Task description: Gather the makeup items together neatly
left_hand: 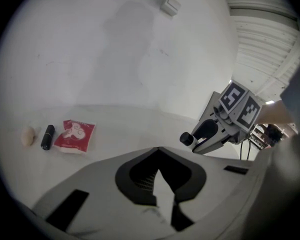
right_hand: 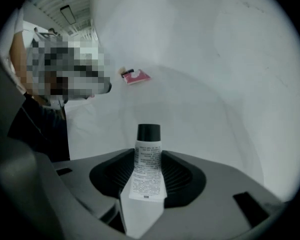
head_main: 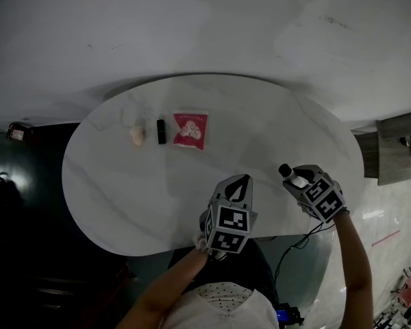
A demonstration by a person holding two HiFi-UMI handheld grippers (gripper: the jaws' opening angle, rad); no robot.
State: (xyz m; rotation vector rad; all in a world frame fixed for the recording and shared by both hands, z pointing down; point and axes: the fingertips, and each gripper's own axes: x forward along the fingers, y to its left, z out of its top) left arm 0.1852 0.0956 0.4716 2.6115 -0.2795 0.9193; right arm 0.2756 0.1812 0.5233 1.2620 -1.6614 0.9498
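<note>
The right claw (right_hand: 149, 170) is clamped on a tube (right_hand: 149, 136) over the table's (head_main: 274, 136) near right. The left claw (left_hand: 158, 151) is pinched together, empty. A packet (head_main: 190, 129), lipstick (head_main: 161, 131) and sponge (head_main: 137, 136) lie far left.

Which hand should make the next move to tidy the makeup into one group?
Right. The right claw grips the tube, which only needs carrying to the packet and lipstick at the far side. The left claw is shut and empty, with nothing loose nearby.
</note>
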